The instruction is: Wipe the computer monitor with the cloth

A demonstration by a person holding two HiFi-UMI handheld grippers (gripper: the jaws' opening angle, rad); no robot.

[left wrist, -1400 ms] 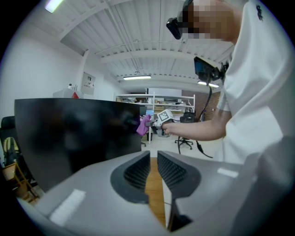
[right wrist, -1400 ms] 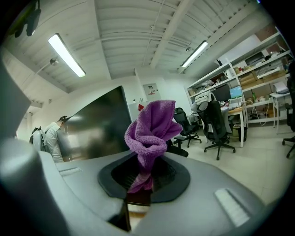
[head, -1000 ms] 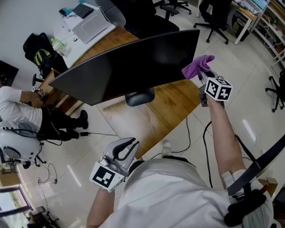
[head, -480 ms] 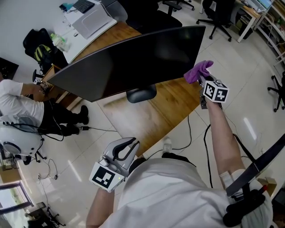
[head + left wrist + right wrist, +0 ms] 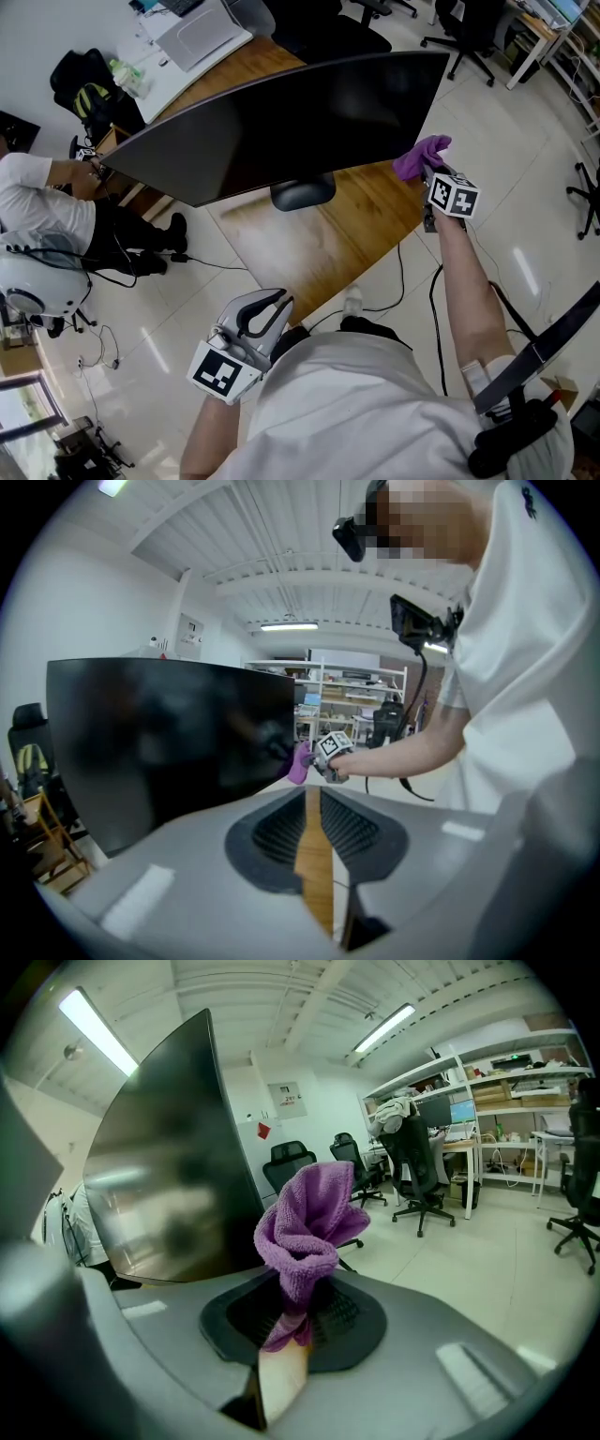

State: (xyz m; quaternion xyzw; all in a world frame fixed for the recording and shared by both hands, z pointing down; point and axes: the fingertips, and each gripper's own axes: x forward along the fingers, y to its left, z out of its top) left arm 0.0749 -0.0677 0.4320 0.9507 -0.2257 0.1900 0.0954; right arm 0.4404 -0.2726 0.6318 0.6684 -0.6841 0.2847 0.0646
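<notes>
A large curved black monitor (image 5: 281, 122) stands on a wooden desk (image 5: 347, 244). My right gripper (image 5: 429, 173) is shut on a purple cloth (image 5: 420, 155), which it holds at the screen's lower right corner. From the right gripper view the bunched cloth (image 5: 305, 1222) rises out of the jaws (image 5: 295, 1312), with the monitor (image 5: 169, 1185) just to its left. My left gripper (image 5: 264, 314) hangs low beside my body, away from the desk, shut and empty. The left gripper view looks over its jaws (image 5: 314, 822) at the monitor (image 5: 169, 733) and the distant cloth (image 5: 300, 761).
The monitor's dark foot (image 5: 302, 193) sits mid-desk. A person (image 5: 37, 220) sits at the left by a bag (image 5: 80, 84). A white device (image 5: 202, 33) lies on the far desk. A cable (image 5: 412, 281) trails on the tiled floor; office chairs (image 5: 459, 33) stand behind.
My right gripper and the cloth have slipped slightly down by the monitor's lower right corner. The head view has shifted a little. The left gripper has not moved.
</notes>
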